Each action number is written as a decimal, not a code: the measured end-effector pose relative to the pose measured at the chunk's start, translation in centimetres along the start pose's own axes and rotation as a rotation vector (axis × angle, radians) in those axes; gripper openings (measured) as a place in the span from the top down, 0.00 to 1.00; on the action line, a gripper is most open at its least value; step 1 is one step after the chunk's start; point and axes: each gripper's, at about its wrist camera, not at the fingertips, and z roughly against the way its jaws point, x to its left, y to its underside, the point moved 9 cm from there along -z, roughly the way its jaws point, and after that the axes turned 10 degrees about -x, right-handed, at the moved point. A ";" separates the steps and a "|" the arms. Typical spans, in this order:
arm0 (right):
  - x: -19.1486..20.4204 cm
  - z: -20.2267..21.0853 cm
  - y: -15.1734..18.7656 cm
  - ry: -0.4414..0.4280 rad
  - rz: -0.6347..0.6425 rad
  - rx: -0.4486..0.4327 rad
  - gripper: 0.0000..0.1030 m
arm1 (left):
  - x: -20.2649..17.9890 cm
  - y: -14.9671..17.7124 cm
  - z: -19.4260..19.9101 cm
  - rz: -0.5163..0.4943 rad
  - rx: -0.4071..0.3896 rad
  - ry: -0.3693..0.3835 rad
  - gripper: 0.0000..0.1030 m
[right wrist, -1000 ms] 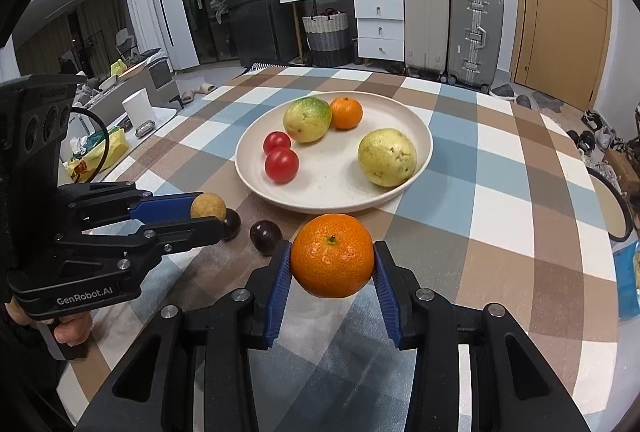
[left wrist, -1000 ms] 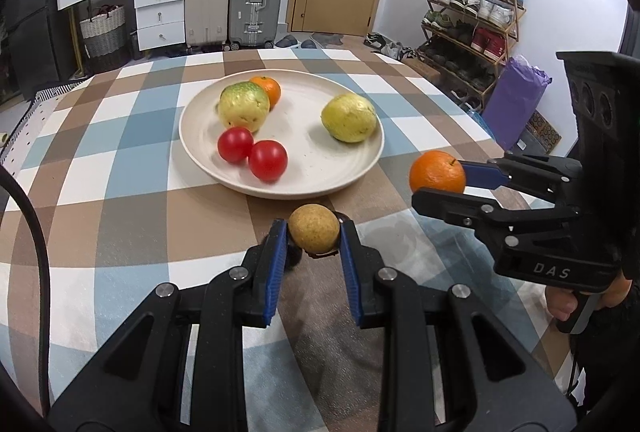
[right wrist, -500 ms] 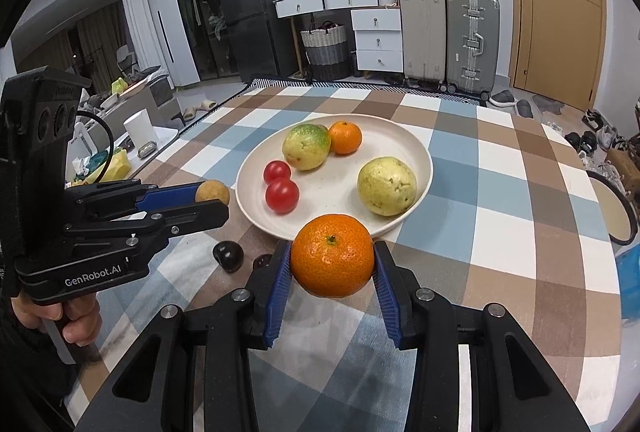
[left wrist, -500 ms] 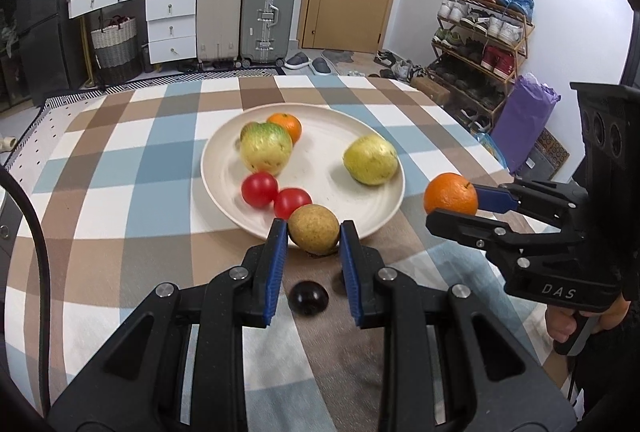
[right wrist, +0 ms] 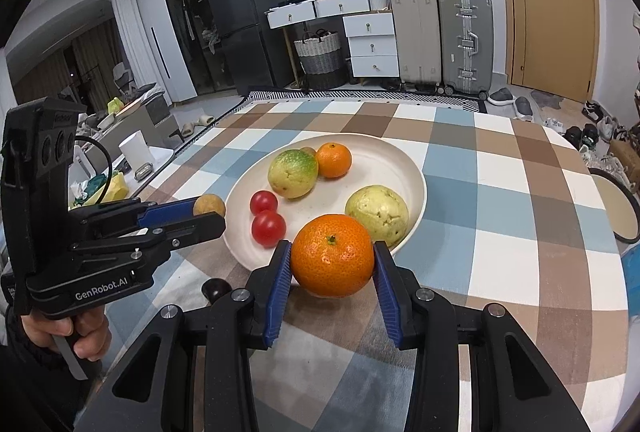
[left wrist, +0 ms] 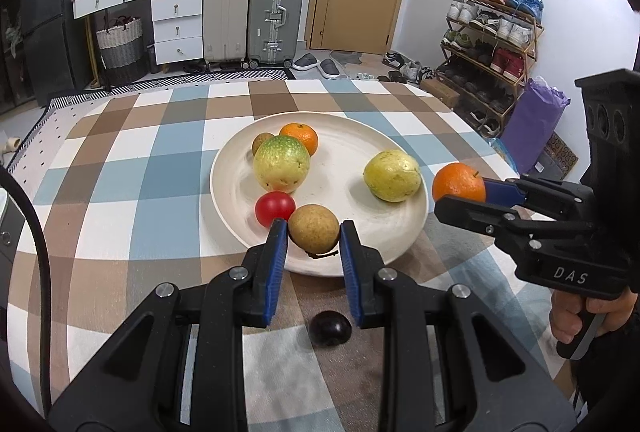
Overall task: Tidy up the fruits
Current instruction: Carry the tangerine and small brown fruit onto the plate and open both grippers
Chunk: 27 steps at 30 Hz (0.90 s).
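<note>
1. The left claw (left wrist: 314,234) grips a small brown fruit (left wrist: 314,233) over the near rim of the plate (left wrist: 384,232).
2. The right claw (right wrist: 332,264) clamps an orange (right wrist: 332,260) beside the plate's near edge.
3. A dark fruit (left wrist: 330,328) lies on the counter (left wrist: 120,192) before the plate.

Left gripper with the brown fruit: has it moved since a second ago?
Yes. The left gripper carried the brown fruit forward from over the tablecloth to over the near rim of the plate.

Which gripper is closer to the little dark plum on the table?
Left. The left gripper, holding a small round brown fruit, hovers right above the dark round plum; the right gripper is off beside it.
</note>
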 end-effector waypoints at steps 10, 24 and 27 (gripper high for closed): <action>-0.4 -1.8 -0.3 -0.021 -0.027 0.001 0.60 | 0.8 0.1 -1.7 -0.006 0.019 -0.018 0.77; -0.6 -3.3 0.7 -0.043 -0.064 0.021 0.60 | 2.3 1.1 -3.4 0.021 0.044 -0.029 0.77; -0.4 -3.6 0.9 -0.041 -0.058 0.027 0.60 | 2.3 1.1 -3.4 0.021 0.042 -0.033 0.77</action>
